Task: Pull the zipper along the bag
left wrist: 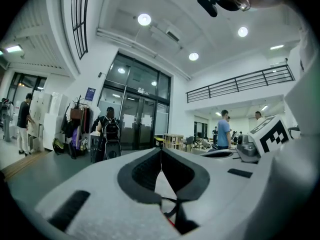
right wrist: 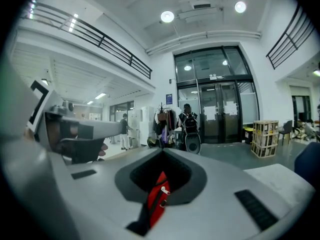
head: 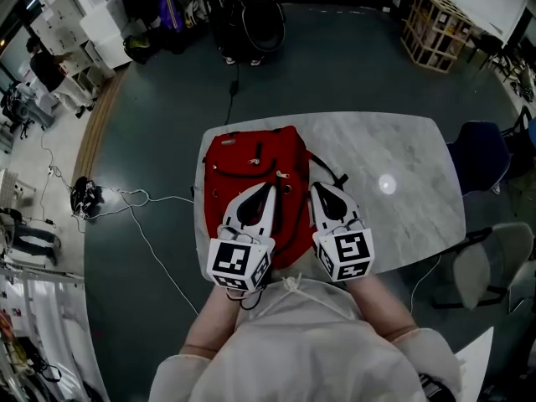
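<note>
A red backpack point(head: 243, 170) lies on the marble table point(head: 394, 157), its top toward the far edge. Both grippers hover over its near half, side by side and pointing away from me. In the head view, the left gripper point(head: 271, 186) is over the bag's middle and the right gripper point(head: 315, 188) is at the bag's right edge. In the left gripper view, the left gripper point(left wrist: 161, 153) has its jaws meeting at the tips with nothing held. The right gripper point(right wrist: 162, 153) is shut too. Below its jaws I see red bag fabric point(right wrist: 155, 206) with a pale zipper pull point(right wrist: 163, 189).
A blue chair point(head: 481, 153) and a grey chair point(head: 494, 262) stand right of the table. A wooden crate point(head: 435, 28) is at the far right, and white cables point(head: 126, 199) trail over the floor on the left. People stand in the distance by the glass doors point(right wrist: 220, 114).
</note>
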{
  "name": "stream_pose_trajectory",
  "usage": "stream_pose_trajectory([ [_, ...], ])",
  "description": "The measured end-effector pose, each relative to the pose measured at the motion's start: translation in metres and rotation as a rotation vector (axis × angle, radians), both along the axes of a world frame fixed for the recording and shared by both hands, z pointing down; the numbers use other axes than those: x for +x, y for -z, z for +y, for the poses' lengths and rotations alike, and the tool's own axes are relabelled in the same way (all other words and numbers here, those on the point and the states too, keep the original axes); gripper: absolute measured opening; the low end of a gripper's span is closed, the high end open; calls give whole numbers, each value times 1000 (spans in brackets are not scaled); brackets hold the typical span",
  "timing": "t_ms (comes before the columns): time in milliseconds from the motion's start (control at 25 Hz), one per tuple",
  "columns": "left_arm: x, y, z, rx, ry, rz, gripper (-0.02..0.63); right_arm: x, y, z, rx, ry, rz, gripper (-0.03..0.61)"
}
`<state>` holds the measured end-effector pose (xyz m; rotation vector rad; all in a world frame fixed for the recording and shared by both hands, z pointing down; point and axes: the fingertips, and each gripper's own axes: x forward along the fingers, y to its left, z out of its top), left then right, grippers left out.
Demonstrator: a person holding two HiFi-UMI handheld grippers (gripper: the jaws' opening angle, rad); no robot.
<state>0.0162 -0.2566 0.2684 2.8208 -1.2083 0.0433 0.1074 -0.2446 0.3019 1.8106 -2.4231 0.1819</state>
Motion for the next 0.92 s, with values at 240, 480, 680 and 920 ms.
stream_pose_trajectory([
  [240,1,-6,1,-10,6,-1,20,2,-4,2,-8,0,-8,25],
  [480,3,-10,-2,-23,11,-8,20,4,-5,1,-16,7,-22,25],
  [680,4,-14,-7,-26,11,-21,20,0,-8,-3,-22,24,-24,25],
  [920,5,-14,-12,-29,5,-33,20,-6,-5,-8,-24,41,-30,25],
])
